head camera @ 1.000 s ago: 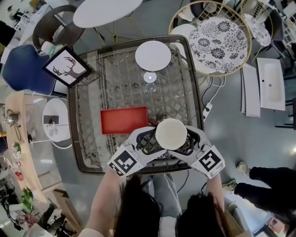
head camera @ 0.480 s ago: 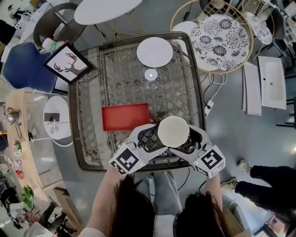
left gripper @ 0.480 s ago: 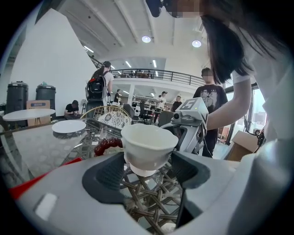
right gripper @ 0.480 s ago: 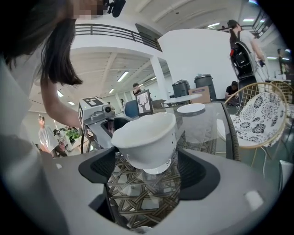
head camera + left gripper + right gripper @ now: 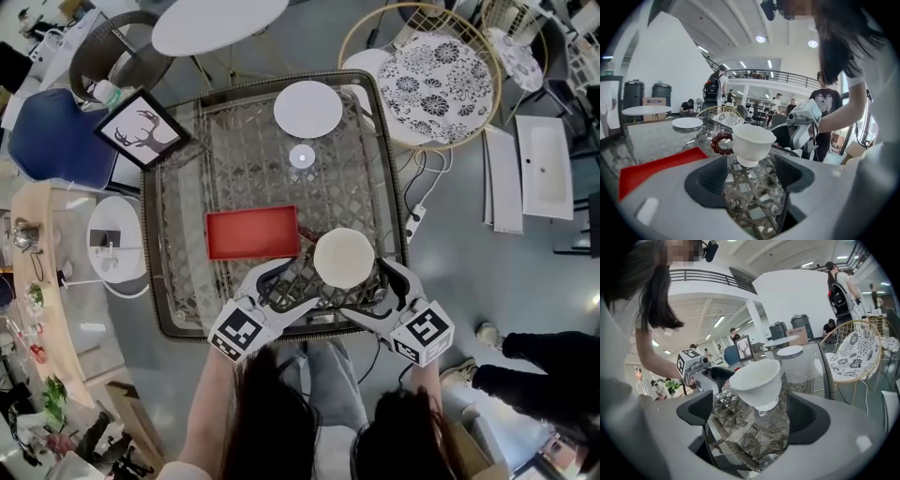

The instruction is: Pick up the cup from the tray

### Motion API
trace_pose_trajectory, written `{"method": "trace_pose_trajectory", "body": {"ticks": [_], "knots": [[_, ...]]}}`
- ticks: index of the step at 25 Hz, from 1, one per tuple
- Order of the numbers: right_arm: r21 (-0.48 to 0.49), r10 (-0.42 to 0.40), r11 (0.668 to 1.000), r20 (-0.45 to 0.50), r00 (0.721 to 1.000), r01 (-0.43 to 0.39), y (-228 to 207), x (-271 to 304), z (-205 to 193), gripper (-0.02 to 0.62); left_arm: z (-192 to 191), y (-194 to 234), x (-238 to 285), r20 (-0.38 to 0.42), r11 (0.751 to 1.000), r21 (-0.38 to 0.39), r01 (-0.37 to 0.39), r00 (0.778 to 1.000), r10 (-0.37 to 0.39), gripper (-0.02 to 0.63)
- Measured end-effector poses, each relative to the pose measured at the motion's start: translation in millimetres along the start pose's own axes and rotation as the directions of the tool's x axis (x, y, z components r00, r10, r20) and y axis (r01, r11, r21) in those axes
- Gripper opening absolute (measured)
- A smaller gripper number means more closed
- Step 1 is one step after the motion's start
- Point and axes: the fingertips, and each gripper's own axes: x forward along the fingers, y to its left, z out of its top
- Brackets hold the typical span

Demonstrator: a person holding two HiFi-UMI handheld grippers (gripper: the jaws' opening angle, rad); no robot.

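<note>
the cup [image 5: 344, 258] stands upright, mouth up, near the table's [image 5: 178, 234] near edge, just right of the tray [image 5: 251, 232]. the left gripper [image 5: 750, 168] gapes wide, holding nothing. the right gripper's [image 5: 750, 413] jaws have just been opening, with the cup at their tips, untouched.

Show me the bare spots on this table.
Bare glass: the wide band between the red tray and the white plate, apart from a small white disc; also the strip between the tray and the table rim at left. Crowded: the near right, where the cup and bead bracelet stand.
</note>
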Motion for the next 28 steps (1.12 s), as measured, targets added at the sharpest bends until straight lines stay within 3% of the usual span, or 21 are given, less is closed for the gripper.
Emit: {"method": "trace_pose_trajectory", "body": {"ticks": [5, 8, 10, 13, 15, 16, 21, 28], "knots": [[0.019, -0.003, 1.0, 0.02, 1.0, 0.002, 24, -12, 7, 0.503, 15, -16, -13, 0.019, 0.999, -0.017, -0.027, 0.999, 0.027, 0.319], [-0.016, -0.026, 1.0, 0.064, 0.998, 0.027, 36, -29, 29, 0.501, 39, -20, -27, 0.06, 0.997, -0.042, -0.068, 0.996, 0.071, 0.319], [-0.057, -0.058, 0.996, 0.097, 0.994, 0.064, 45, -46, 45, 0.444, 61, -29, -38, 0.11, 0.994, -0.07, -0.09, 0.989, 0.097, 0.319], [-0.088, -0.13, 0.986, 0.135, 0.982, 0.142, 52, -66, 68, 0.29, 82, -43, -50, 0.15, 0.99, -0.097, -0.105, 0.981, 0.119, 0.319], [-0.091, -0.181, 0.976, 0.142, 0.973, 0.195, 52, -70, 81, 0.056, 93, -48, -56, 0.164, 0.988, -0.096, -0.12, 0.977, 0.134, 0.319], [-0.088, -0.186, 0.976, 0.145, 0.972, 0.2, 54, -70, 86, 0.025, 97, -50, -59, 0.171, 0.987, -0.099, -0.126, 0.975, 0.142, 0.319], [-0.141, -0.175, 0.971, 0.124, 0.977, 0.191, 71, -63, 96, 0.025, 112, -57, -68, 0.193, 0.986, -0.105, -0.128, 0.97, 0.146, 0.319], [-0.142, -0.194, 0.967, 0.118, 0.974, 0.21, 81, -58, 103, 0.024, 119, -57, -80, 0.199, 0.984, -0.118, -0.133, 0.968, 0.155, 0.319]]}}
